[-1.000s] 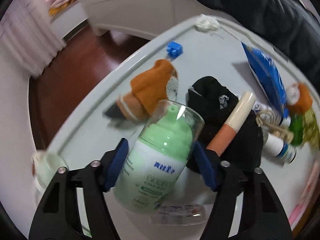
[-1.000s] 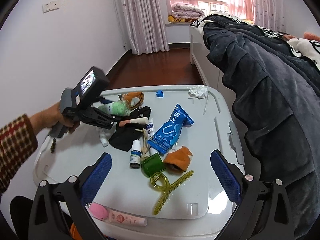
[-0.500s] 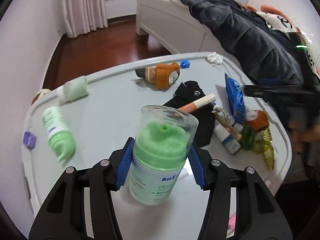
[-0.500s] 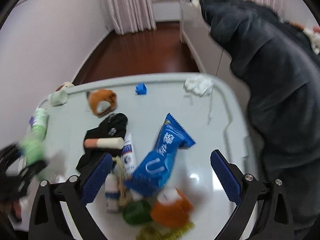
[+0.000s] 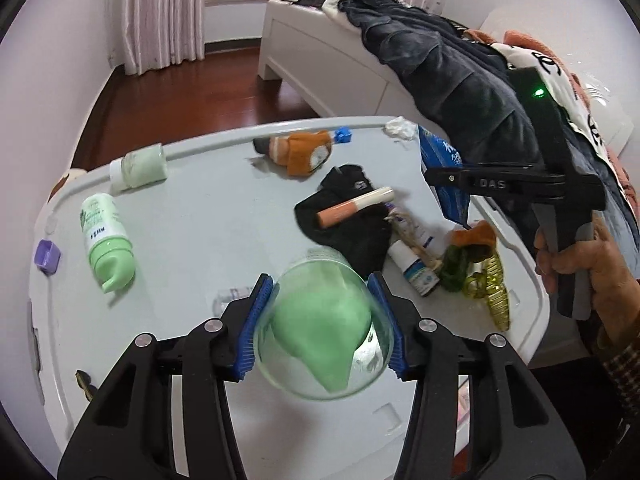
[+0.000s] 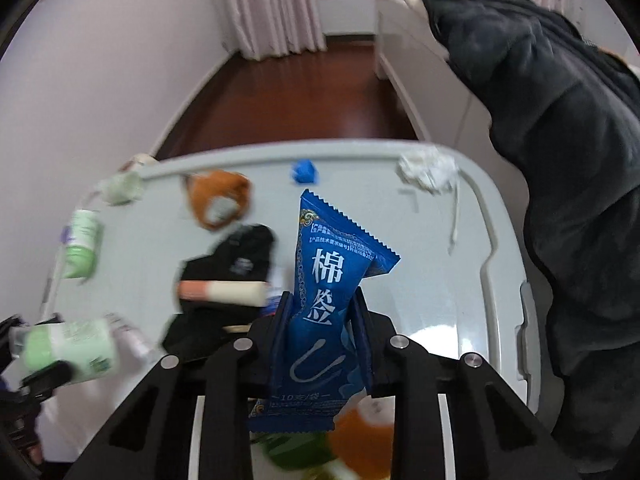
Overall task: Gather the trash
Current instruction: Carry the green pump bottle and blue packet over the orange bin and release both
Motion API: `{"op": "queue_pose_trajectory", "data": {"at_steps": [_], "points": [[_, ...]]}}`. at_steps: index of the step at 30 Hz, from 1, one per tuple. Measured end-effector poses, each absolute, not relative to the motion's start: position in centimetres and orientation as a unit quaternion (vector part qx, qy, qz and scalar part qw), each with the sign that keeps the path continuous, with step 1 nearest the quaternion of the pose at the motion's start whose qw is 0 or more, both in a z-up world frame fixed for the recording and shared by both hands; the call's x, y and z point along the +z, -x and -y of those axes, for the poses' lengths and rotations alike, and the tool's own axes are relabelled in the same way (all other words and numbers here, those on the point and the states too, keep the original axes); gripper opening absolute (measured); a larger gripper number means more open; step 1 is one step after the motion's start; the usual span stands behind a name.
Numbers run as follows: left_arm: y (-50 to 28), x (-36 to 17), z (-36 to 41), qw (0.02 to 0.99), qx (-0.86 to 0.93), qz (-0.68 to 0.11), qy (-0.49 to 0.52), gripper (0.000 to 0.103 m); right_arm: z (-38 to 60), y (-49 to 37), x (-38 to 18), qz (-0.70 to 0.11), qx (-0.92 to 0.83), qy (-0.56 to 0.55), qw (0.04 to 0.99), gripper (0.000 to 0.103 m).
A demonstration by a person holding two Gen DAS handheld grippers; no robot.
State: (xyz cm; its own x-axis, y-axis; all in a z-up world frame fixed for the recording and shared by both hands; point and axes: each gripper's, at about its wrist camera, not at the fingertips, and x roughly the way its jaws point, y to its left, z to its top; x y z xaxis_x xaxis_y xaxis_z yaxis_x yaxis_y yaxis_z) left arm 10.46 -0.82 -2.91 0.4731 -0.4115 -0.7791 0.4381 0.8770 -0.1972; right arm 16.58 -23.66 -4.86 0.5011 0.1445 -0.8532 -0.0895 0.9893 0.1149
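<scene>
My left gripper (image 5: 320, 280) holds a green pump bottle with a clear cap (image 5: 320, 328) above the grey table top (image 5: 200, 220). Its jaws are closing, and the blue pads press the cap's sides. In the right wrist view my right gripper (image 6: 322, 300) has its jaws closing on a blue snack-style packet (image 6: 328, 264) with white characters. The packet stands up between the pads, pinched at its middle. In the left wrist view the right gripper (image 5: 432, 176) is held by a hand at the table's right side, on that packet (image 5: 438, 152). A crumpled white tissue (image 6: 426, 168) lies at the far right corner.
On the table lie an orange sock (image 5: 304, 152), a black sock (image 5: 348, 216) under an orange-white tube (image 5: 356, 206), another green bottle (image 5: 106, 236), a pale jar (image 5: 138, 166), a purple cap (image 5: 47, 254), a yellow-green hair claw (image 5: 490, 288). A bed with a dark blanket (image 5: 440, 60) stands behind.
The right gripper dropped to the blue packet and closed on it from wide open. The left gripper rose and rolled with the green bottle, whose cap now tips toward the camera.
</scene>
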Motion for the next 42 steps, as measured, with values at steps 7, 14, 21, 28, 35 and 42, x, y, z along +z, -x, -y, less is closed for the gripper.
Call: {"op": "queue_pose_trajectory", "data": {"at_steps": [7, 14, 21, 28, 35, 42], "points": [[-7.4, -1.3, 1.1, 0.867, -0.248, -0.43, -0.021, 0.048, 21.2, -12.0, -0.3, -0.448, 0.119, -0.013, 0.886, 0.028], [-0.1, 0.8, 0.1, 0.878, -0.243, -0.412, -0.004, 0.048, 19.4, -3.8, 1.6, -0.43, 0.178, -0.029, 0.885, 0.029], [9.0, -1.9, -0.1, 0.843, -0.25, -0.477, -0.005, 0.048, 16.0, 7.4, -3.2, -0.496, 0.244, -0.02, 0.833, 0.03], [14.3, -7.3, 0.5, 0.792, -0.253, -0.555, 0.015, 0.049, 14.3, 13.0, -10.4, -0.595, 0.247, -0.015, 0.765, 0.047], [13.9, -5.3, -2.1, 0.823, -0.221, -0.52, 0.056, 0.068, 16.8, 12.6, -9.3, -0.578, 0.195, -0.046, 0.791, 0.08], [7.3, -0.5, -5.1, 0.871, -0.149, -0.461, 0.078, 0.076, 19.7, 8.3, -1.5, -0.475, 0.162, -0.039, 0.864, 0.091]]}}
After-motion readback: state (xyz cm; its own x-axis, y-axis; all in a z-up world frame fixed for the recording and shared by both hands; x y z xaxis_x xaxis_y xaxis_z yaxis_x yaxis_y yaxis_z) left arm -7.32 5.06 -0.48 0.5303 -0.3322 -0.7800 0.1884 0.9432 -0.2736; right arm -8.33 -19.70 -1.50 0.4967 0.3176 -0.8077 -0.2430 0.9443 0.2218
